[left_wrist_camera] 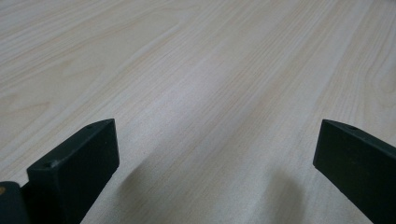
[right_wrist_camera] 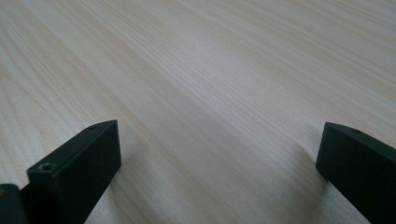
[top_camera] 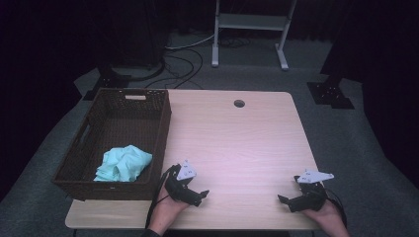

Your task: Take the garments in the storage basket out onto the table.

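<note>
Both tools, left (top_camera: 197, 193) and right (top_camera: 289, 200), gape wide at the desk's (top_camera: 237, 143) near edge; the cloth (top_camera: 123, 164) in the basket (top_camera: 160, 133) looks soft and light, best pinched at a raised fold

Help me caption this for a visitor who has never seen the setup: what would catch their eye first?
Most likely the crumpled mint-green cloth, bright against the dark wicker basket at the table's left edge. Next come the left gripper and right gripper, held low over the bare wood at the near edge, each with its jaws spread wide and nothing between them.
</note>
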Available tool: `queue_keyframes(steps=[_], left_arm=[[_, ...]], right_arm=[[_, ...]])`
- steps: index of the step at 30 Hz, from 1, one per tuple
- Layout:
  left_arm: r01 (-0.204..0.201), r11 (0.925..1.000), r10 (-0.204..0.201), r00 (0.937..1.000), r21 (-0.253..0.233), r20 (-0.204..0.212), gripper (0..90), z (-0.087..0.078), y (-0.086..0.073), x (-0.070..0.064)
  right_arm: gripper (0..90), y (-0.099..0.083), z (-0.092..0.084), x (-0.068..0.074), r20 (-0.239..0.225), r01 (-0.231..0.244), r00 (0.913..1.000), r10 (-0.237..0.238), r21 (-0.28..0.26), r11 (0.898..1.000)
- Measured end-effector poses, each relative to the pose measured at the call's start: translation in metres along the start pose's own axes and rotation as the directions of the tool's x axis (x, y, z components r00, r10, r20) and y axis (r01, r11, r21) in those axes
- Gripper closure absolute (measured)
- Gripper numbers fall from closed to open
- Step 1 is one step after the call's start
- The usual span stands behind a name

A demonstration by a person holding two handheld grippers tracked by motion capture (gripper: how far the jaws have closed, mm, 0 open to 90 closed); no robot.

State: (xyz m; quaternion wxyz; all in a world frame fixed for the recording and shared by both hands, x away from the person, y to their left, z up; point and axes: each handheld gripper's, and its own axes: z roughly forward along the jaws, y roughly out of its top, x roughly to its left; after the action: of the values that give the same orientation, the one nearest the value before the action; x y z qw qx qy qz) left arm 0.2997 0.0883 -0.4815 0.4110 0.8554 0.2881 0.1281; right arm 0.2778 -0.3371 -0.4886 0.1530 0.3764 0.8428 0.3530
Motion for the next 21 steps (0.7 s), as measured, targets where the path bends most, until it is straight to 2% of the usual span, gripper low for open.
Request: queue_keyframes(steps=[4, 12, 21], left_arm=[[0.002, 1.0, -0.002, 1.0, -0.004, -0.001, 0.0, -0.0003, -0.0001, 0.0003], [-0.004, 0.9989, 0.003, 1.0, -0.048, -0.007, 0.0, -0.0023, -0.0001, -0.0003], [-0.012, 0.9978, 0.011, 0.9998, -0.065, -0.014, 0.0, -0.0026, 0.0002, -0.0011]], right_arm=[[0.0, 0.0001, 0.0001, 0.0, -0.001, 0.0, 1.0, 0.0, 0.0, 1.0], [0.0, 0.0001, 0.0001, 0.0, -0.001, 0.0, 1.0, 0.0, 0.0, 1.0], [0.0, 0.0001, 0.0001, 0.0, -0.001, 0.0, 1.0, 0.0, 0.0, 1.0]])
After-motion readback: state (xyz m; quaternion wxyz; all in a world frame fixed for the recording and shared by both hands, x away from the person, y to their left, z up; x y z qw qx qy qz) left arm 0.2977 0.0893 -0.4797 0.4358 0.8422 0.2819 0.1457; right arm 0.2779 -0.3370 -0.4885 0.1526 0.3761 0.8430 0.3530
